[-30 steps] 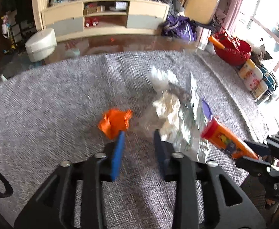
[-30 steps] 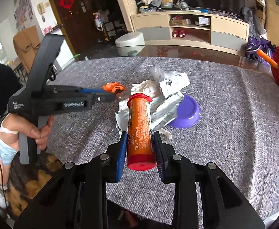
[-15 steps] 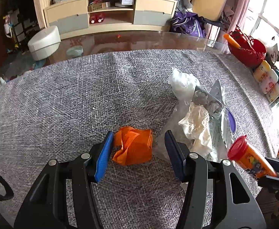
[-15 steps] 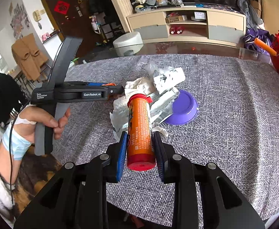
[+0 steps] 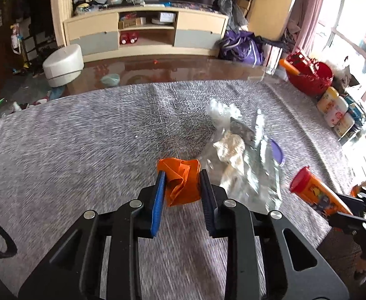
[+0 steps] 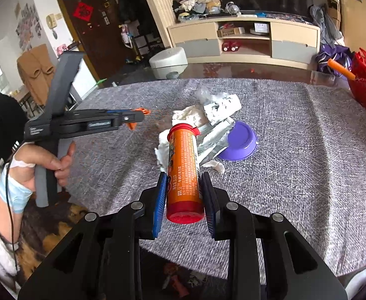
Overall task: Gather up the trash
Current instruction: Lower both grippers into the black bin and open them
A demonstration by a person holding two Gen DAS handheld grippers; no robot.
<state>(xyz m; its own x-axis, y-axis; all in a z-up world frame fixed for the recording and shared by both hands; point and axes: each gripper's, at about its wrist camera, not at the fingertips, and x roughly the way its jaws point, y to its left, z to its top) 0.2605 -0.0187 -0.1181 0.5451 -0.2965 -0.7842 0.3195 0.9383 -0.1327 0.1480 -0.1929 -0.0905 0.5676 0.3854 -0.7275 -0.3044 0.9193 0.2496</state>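
Note:
My left gripper (image 5: 181,185) is shut on a crumpled orange wrapper (image 5: 180,180) and holds it just above the grey tablecloth (image 5: 83,145). In the right wrist view the left gripper (image 6: 135,118) shows at the left with the orange wrapper (image 6: 133,125) in its tips. My right gripper (image 6: 184,190) is shut on an orange tube with a red cap (image 6: 184,167), held over the table's near edge; the tube also shows in the left wrist view (image 5: 315,192). A pile of crumpled tissue (image 6: 185,118), foil wrappers (image 6: 215,137) and clear plastic (image 5: 220,112) lies mid-table.
A purple bowl (image 6: 239,141) lies against the foil pile. A red basket (image 6: 365,87) stands at the table's far right. A glass strip (image 5: 170,67) of table lies beyond the cloth, then a TV cabinet (image 5: 145,32) and a white stool (image 5: 63,65).
My left gripper closed on the orange wrapper and lifted it slightly off the cloth. The right gripper kept hold of the tube and barely moved.

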